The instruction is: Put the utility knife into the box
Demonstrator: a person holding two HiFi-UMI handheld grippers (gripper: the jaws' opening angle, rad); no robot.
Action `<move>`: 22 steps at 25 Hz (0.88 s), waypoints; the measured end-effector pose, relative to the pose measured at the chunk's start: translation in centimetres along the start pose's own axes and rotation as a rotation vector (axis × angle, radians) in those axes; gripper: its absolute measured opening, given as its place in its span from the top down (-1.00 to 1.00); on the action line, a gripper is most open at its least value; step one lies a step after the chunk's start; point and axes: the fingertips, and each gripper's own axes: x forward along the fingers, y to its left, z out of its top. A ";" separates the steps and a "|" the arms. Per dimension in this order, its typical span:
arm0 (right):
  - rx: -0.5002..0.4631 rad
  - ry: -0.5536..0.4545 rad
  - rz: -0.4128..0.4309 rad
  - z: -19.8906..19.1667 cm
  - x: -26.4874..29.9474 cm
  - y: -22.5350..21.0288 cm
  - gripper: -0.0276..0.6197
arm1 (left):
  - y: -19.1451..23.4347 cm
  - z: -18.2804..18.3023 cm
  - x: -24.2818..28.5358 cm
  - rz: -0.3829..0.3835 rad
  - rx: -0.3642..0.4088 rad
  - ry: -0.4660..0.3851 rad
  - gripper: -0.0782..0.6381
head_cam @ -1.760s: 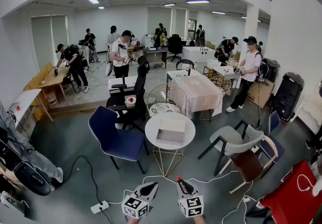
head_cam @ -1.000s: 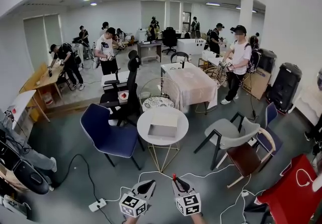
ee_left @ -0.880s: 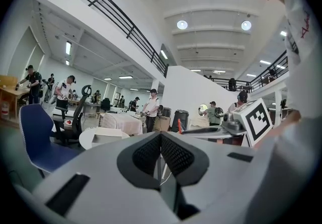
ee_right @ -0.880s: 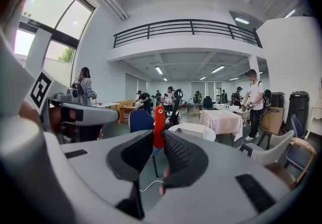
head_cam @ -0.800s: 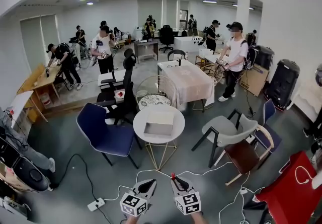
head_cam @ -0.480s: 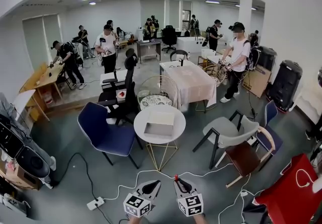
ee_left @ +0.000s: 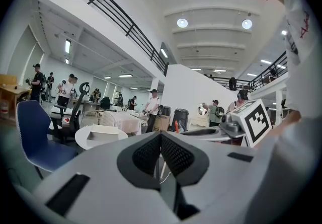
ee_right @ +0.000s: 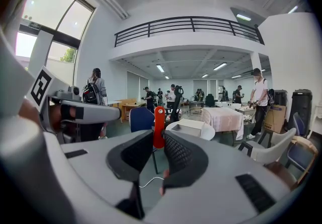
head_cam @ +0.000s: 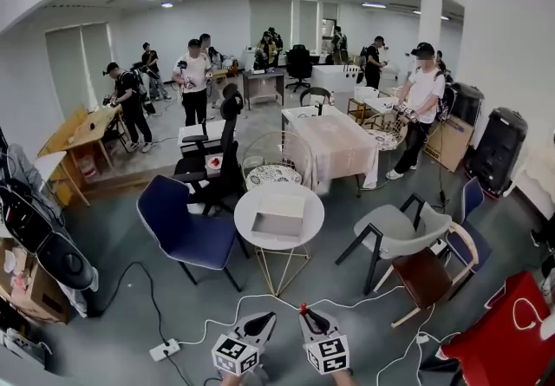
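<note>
In the head view both grippers are cut off by the bottom edge just behind their marker cubes, and only a small red tip of the utility knife (head_cam: 303, 308) can be made out. Its lower part is hidden between the fingers of the right gripper (head_cam: 306, 315), by which it is clamped upright. The fingers of the left gripper (head_cam: 263, 320) are pressed together with nothing between them. The box (head_cam: 279, 219) lies open on the round tabletop (head_cam: 247, 233), well apart from both grippers. Against the earliest frame, the grippers are held equally low, the knife is gripped as before, and the people (head_cam: 194, 81) at the back have walked on.
</note>
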 end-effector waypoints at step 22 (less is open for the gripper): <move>-0.029 0.018 0.014 0.6 6.7 -2.8 0.68 | 5.5 0.6 4.9 -0.002 -0.015 -0.026 0.75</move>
